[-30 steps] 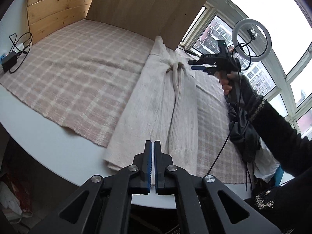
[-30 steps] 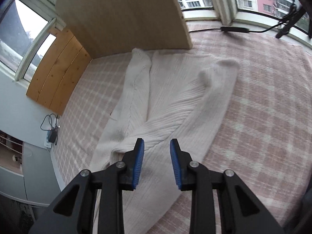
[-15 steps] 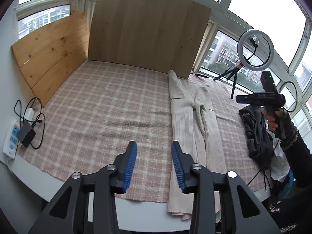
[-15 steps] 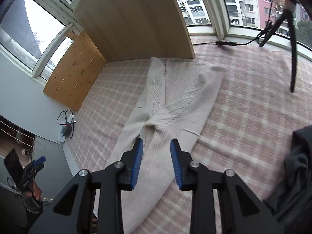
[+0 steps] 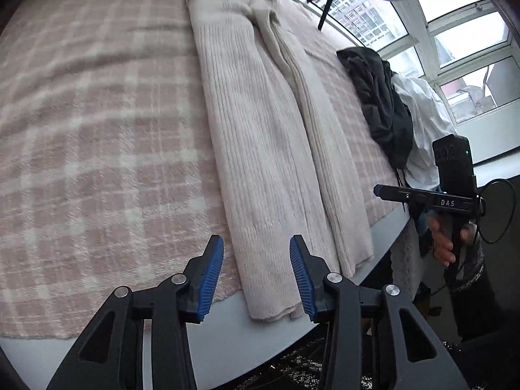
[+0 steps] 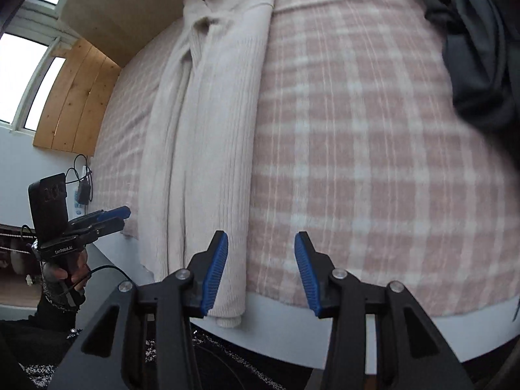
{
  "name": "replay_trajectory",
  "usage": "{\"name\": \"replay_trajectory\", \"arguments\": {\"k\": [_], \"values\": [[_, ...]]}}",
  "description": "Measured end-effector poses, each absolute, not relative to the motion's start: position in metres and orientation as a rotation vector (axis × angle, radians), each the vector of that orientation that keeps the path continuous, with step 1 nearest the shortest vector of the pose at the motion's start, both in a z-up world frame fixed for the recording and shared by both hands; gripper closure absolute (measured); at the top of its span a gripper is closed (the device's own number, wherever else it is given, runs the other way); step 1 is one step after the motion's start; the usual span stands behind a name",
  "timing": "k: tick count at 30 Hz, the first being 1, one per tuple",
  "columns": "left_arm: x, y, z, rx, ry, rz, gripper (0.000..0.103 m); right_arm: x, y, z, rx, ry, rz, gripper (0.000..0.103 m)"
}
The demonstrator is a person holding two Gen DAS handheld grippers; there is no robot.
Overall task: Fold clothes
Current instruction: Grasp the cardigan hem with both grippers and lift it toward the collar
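A long cream ribbed knit garment (image 5: 260, 136) lies folded lengthwise into a narrow strip on the pink plaid blanket (image 5: 91, 130). Its near end hangs slightly over the table's front edge. It also shows in the right wrist view (image 6: 211, 123). My left gripper (image 5: 256, 276) is open and empty, just above the garment's near left corner. My right gripper (image 6: 261, 273) is open and empty, over the garment's near right edge and the blanket. Each gripper shows in the other's view, the right one (image 5: 378, 190) and the left one (image 6: 122, 216).
A dark grey garment (image 5: 377, 97) and a white one (image 5: 422, 130) are piled at the blanket's right side. A ring light on a tripod (image 5: 328, 3) stands by the windows. Wooden boards (image 6: 78, 97) line the far side. A power strip with cables (image 6: 81, 191) sits left.
Both grippers have come down close to the near end of the garment at the table's front edge. The left gripper opened from shut. The garment now lies in a narrower strip.
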State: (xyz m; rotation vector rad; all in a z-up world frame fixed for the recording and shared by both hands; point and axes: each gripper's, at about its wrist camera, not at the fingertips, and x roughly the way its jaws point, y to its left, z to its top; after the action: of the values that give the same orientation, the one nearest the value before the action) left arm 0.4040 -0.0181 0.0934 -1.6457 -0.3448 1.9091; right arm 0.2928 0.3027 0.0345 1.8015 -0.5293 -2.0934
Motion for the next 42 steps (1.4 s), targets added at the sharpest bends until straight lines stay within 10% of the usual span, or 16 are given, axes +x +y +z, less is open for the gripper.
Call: {"name": "replay_trajectory", "arguments": {"k": [12,15,18,33,42], "values": [[0.421,0.013,0.090,-1.616,-0.229,1.902,0.061,0.320,0.273,0.015,1.761,-0.482,-2.086,0.058],[0.420,0.014,0.091,-1.607,-0.243,1.904,0.082,0.319,0.257,0.018,1.721,-0.369,-2.074,0.061],[0.414,0.006,0.096,-1.597,-0.338,1.880,0.096,0.313,0.246,0.019,1.721,-0.334,-1.997,0.086],[0.295,-0.026,0.224,-1.229,-0.536,1.988,0.096,0.205,0.279,0.156,1.403,-0.537,-2.018,0.089],[0.169,-0.029,0.213,-1.237,-0.571,2.069,0.096,0.071,0.292,0.151,1.379,-0.726,-2.059,0.089]]}}
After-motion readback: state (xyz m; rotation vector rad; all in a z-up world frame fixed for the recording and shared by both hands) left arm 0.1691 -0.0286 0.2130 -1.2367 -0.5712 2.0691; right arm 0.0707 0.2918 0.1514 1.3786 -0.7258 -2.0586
